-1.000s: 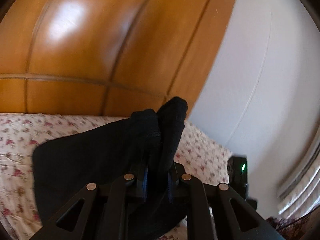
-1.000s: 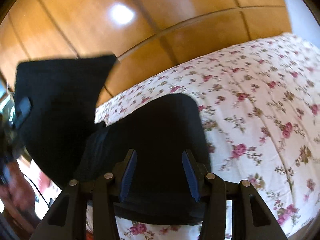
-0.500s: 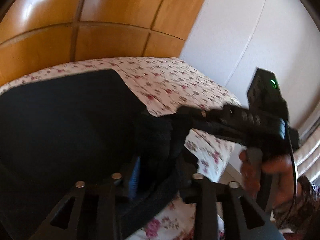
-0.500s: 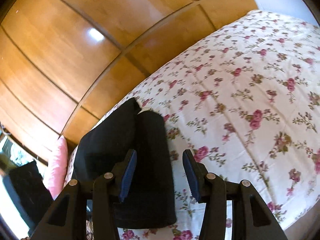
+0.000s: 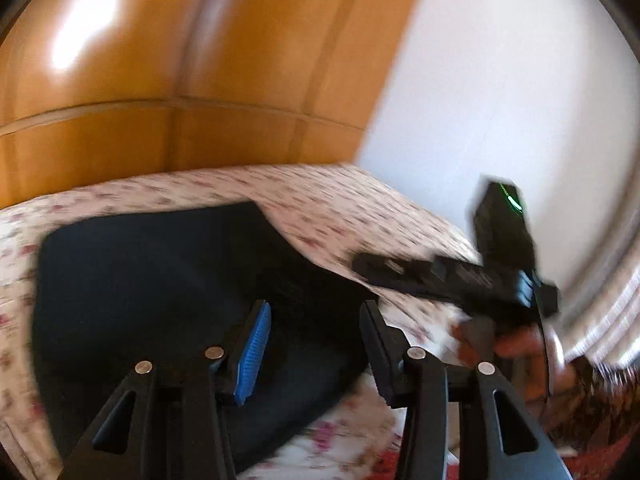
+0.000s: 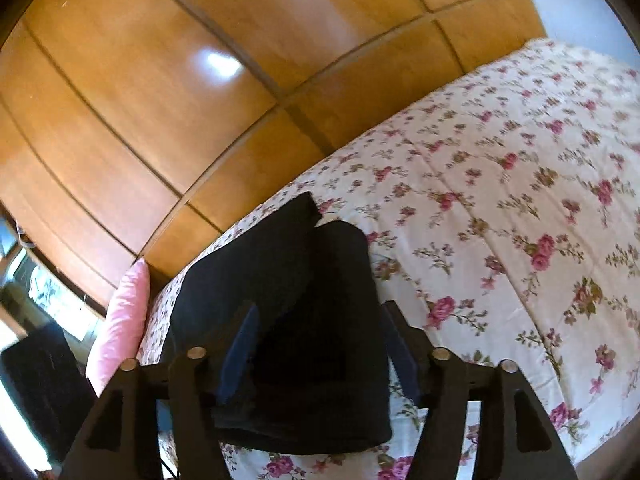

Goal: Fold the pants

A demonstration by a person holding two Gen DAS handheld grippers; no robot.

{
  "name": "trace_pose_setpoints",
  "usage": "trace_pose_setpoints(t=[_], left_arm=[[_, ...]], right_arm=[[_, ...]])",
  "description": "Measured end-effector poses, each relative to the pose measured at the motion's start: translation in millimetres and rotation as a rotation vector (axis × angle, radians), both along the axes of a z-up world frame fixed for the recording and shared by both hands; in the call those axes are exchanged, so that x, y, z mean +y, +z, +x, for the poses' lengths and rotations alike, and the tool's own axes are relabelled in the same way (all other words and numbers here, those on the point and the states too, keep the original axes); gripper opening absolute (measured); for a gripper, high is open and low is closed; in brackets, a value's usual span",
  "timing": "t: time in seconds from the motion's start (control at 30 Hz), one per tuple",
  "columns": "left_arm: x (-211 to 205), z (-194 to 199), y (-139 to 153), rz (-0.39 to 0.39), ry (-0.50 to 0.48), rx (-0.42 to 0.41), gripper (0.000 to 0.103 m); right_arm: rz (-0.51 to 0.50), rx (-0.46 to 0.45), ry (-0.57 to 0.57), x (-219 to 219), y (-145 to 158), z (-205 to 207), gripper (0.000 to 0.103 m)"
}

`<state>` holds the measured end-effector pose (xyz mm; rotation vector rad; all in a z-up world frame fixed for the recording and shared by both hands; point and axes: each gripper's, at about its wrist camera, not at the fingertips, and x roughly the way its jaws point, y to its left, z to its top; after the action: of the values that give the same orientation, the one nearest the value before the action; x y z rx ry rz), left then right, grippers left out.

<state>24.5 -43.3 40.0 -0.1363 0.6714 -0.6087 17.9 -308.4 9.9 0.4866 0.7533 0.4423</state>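
The black pants (image 5: 152,292) lie folded on the floral bedspread (image 5: 320,208). My left gripper (image 5: 316,344) is open and empty just above their near edge; its blue pad (image 5: 252,356) shows. In the right wrist view the pants (image 6: 304,304) lie as a folded stack, and my right gripper (image 6: 320,356) is open over them, holding nothing. The right gripper also shows in the left wrist view (image 5: 372,266), held in a hand at the right, blurred.
A wooden wardrobe (image 6: 180,80) runs along the far side of the bed (image 6: 520,200). A pink pillow (image 6: 120,328) lies at the bed's left end. A white wall (image 5: 500,100) and a curtain (image 5: 608,312) stand to the right.
My left gripper has opened and let go of the pants, which now lie flat on the bed. My right gripper stayed open and moved closer over the folded stack.
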Motion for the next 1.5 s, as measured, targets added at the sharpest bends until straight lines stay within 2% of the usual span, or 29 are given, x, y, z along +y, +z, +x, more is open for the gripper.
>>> trace_pose_setpoints(t=[0.17,0.23,0.3,0.43,0.6,0.73,0.97,1.07,1.1,1.13,1.33,1.4,1.5], left_arm=[[39,11,2,0.157,0.264,-0.012,0.047],[43,17,-1,0.213,0.325,0.001,0.047],[53,21,-14,0.272,0.378,0.048,0.047],[63,26,-41,0.267,0.413,0.123,0.047],[62,23,-42,0.282,0.411,0.108,0.047],[63,26,-41,0.270,0.413,0.115,0.047],[62,25,-42,0.265,0.418,0.114,0.048],[64,25,-43,0.264,0.425,0.118,0.048],[65,24,-43,0.259,0.430,0.120,0.048],[66,24,-44,0.253,0.434,0.123,0.048],[68,21,-41,0.235,0.443,0.113,0.048],[68,18,-36,0.221,0.446,0.095,0.049],[72,11,-23,0.192,0.456,0.043,0.048]], right_arm=[[-0.082,-0.034,0.056,22,6,0,0.066],[-0.108,-0.044,0.080,32,7,3,0.066],[-0.147,-0.054,0.097,41,8,7,0.066],[-0.218,-0.062,0.132,55,8,18,0.066],[-0.333,-0.058,0.165,67,2,30,0.066],[-0.288,-0.017,0.175,64,-4,41,0.066],[-0.274,0.029,0.207,69,-15,55,0.067],[-0.263,0.021,0.247,74,-15,49,0.057],[-0.279,0.018,0.263,76,-15,47,0.041],[-0.291,0.025,0.268,77,-16,46,0.033],[-0.202,0.049,0.214,63,-13,43,0.018],[-0.181,0.002,0.198,58,2,39,0.015],[-0.236,-0.104,0.185,53,32,25,0.013]])
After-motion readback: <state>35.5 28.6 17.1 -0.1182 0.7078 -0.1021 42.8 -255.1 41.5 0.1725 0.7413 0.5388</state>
